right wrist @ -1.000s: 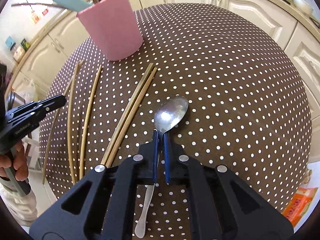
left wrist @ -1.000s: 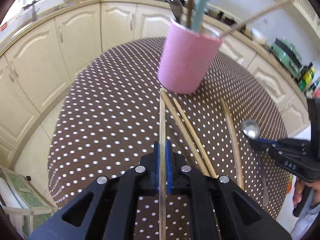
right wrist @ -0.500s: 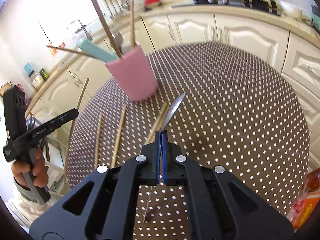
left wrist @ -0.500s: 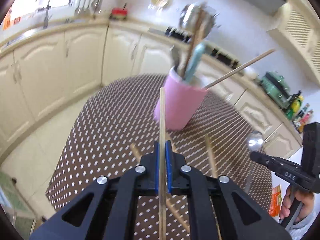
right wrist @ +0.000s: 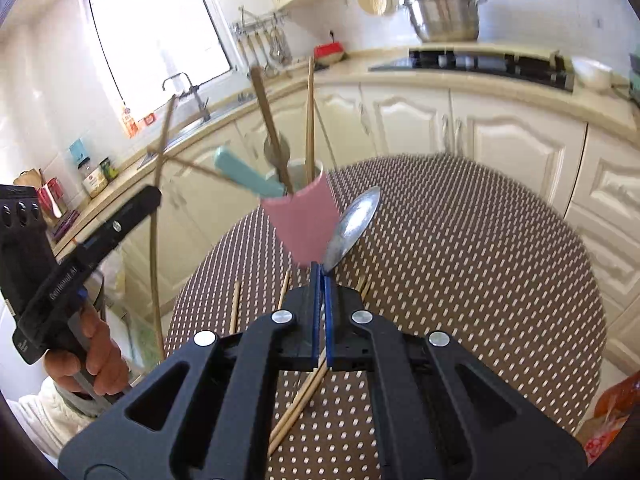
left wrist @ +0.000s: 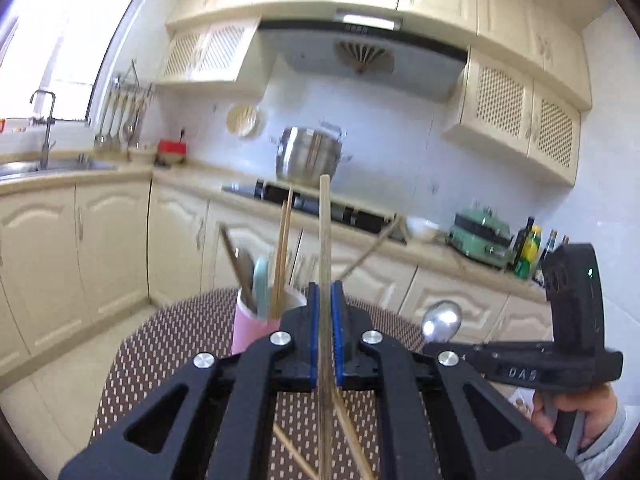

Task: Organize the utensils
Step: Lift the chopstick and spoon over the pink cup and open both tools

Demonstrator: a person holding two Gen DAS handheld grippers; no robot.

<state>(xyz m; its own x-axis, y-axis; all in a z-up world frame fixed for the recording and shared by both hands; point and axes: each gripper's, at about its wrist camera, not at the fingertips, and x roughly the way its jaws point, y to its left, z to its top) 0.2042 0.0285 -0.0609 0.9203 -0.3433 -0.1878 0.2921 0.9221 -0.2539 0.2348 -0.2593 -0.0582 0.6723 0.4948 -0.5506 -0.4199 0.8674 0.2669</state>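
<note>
My left gripper (left wrist: 325,292) is shut on a long wooden chopstick (left wrist: 324,236) and holds it lifted, pointing up and forward. My right gripper (right wrist: 321,276) is shut on a metal spoon (right wrist: 352,228), raised off the table with its bowl forward. The pink utensil cup (left wrist: 250,328) stands on the table just ahead of the left gripper; it also shows in the right wrist view (right wrist: 304,224). It holds chopsticks, a teal-handled utensil (right wrist: 244,174) and other utensils. The right gripper with the spoon (left wrist: 440,320) appears at the right of the left wrist view.
The round table has a brown polka-dot cloth (right wrist: 460,248). Several chopsticks (right wrist: 300,400) lie loose on it below the grippers. Cream kitchen cabinets, a hob and a steel pot (left wrist: 310,156) stand behind. An orange packet (right wrist: 612,412) lies at the right.
Both grippers have risen and tilted up from the table, the left with the chopstick, the right with the spoon, and moved nearer the pink cup.
</note>
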